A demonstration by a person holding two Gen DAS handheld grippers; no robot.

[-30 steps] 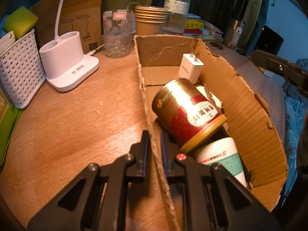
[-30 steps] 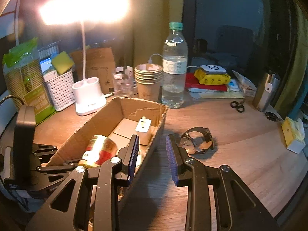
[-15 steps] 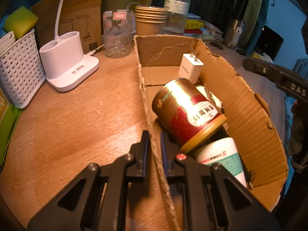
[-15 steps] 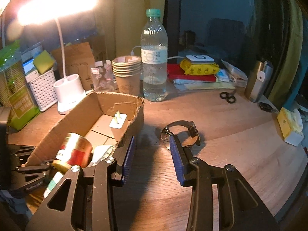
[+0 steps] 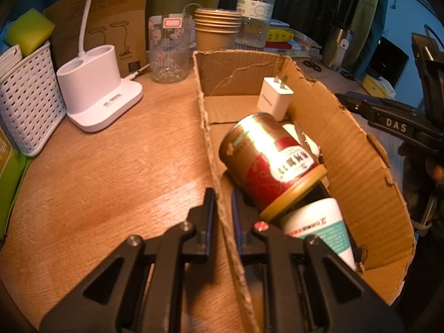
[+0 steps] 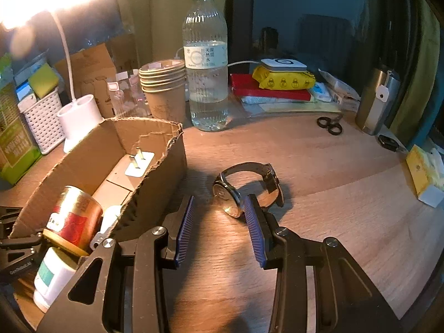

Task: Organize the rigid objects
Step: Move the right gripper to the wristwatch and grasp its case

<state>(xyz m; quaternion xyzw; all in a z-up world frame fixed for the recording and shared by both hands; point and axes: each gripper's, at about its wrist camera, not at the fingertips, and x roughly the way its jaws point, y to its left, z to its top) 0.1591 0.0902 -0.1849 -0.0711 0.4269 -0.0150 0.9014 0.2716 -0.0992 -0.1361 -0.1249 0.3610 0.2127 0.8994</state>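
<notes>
On the table [image 6: 319, 222], just ahead of the right gripper [image 6: 219, 222], lies the wristwatch [image 6: 244, 191], near its right finger; fingers stand apart, just opened wider, gripping nothing. Left gripper [image 5: 222, 208] pinches the cardboard box [image 5: 355, 166] wall.

Both tools are built alike: matte black plastic frames with triangular cut-outs in the arms. The left tool [image 5: 222, 208] carries round silver screw heads and one red one near its right finger, with thin dark blue pads. The right tool [image 6: 219, 222] shows silver screws and ribbed blue pads [image 6: 185, 229] on its fingers. White letters "DAS" mark the right tool's side, seen from the left camera.
</notes>
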